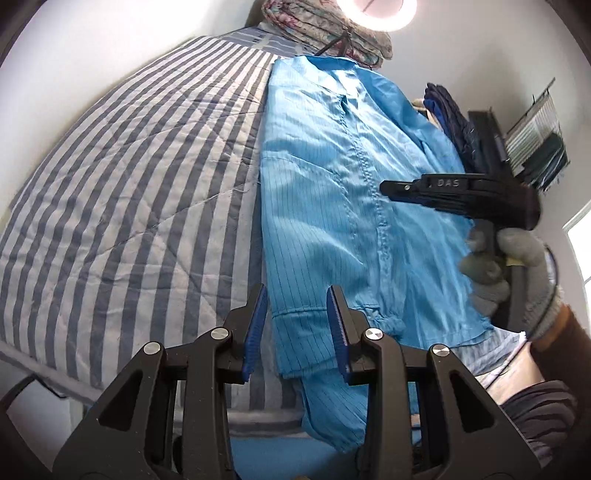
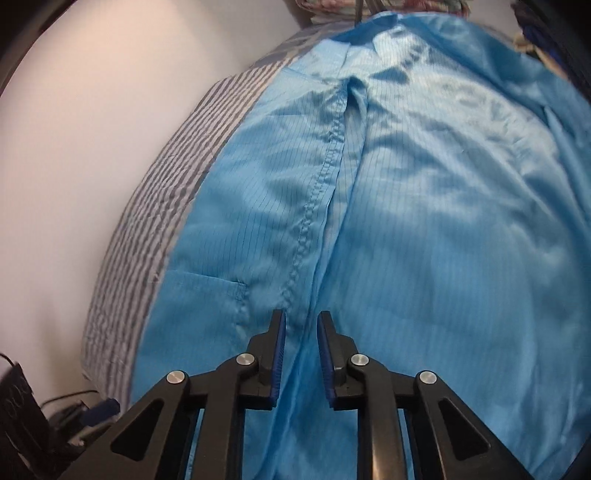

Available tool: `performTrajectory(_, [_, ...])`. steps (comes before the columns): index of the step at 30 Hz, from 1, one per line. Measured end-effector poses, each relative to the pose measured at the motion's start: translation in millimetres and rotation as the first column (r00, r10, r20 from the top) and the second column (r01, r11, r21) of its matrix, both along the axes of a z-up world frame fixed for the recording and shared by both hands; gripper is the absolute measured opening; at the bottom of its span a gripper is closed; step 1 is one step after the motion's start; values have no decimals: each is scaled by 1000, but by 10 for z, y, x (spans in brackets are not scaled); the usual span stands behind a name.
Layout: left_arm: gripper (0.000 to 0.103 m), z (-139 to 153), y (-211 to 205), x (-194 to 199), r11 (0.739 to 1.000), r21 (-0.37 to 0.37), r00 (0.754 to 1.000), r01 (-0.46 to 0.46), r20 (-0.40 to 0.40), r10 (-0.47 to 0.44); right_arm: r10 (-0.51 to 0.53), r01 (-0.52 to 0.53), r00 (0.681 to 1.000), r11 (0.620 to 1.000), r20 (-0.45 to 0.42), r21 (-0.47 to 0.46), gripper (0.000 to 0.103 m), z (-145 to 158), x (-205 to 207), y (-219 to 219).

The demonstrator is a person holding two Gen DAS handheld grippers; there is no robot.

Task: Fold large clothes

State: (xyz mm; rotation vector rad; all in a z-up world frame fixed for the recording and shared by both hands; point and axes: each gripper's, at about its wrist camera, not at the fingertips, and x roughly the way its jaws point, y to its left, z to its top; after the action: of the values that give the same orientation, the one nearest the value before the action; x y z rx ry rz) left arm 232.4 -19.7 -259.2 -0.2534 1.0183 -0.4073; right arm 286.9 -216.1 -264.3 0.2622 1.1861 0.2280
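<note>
A large light-blue pinstriped garment (image 1: 343, 206) with a zipper down its front lies lengthwise on a striped bed (image 1: 129, 177). One blue part (image 1: 332, 417) hangs over the near bed edge. My left gripper (image 1: 297, 325) is open and empty above the garment's near left corner. My right gripper (image 1: 391, 188) shows in the left wrist view, held by a gloved hand (image 1: 517, 273) over the garment's right side. In the right wrist view the right gripper (image 2: 301, 347) is open just above the garment (image 2: 424, 221) near the zipper, holding nothing.
Folded floral bedding (image 1: 332, 33) lies at the bed's far end under a ring light (image 1: 376, 11). Dark blue clothes (image 1: 450, 118) and a black rack stand at the right. White walls lie left and behind. Cables and a dark box (image 2: 22, 406) sit on the floor at the left.
</note>
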Motion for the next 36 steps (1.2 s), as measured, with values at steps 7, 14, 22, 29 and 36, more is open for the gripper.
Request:
performTrajectory(7, [32,-335,-182,-14,989,139,999,42,-5,-41,104,-105,994,991,-15,-83,19,-109,-121,234])
performTrajectory(14, [32,-90,-117,-24,990,135,998,31,55,-38,105,-103,994,993,18,-63,30,-3,-235,170])
performTrajectory(22, [38,844,48,66,995,99,967,-15,256,-11,63,-27,972,987,228,-156,49,739,-622,-226])
performTrajectory(29, [74,1656,-246,-55,974,225,890,37,435,-135,0,66,939,981,344,-182,65,1267,-1057,-650])
performTrajectory(36, [74,2080,-690,-75,970,193,863,150,453,-224,-109,164,925,979,365,-123,73,1308,-1523,-1167])
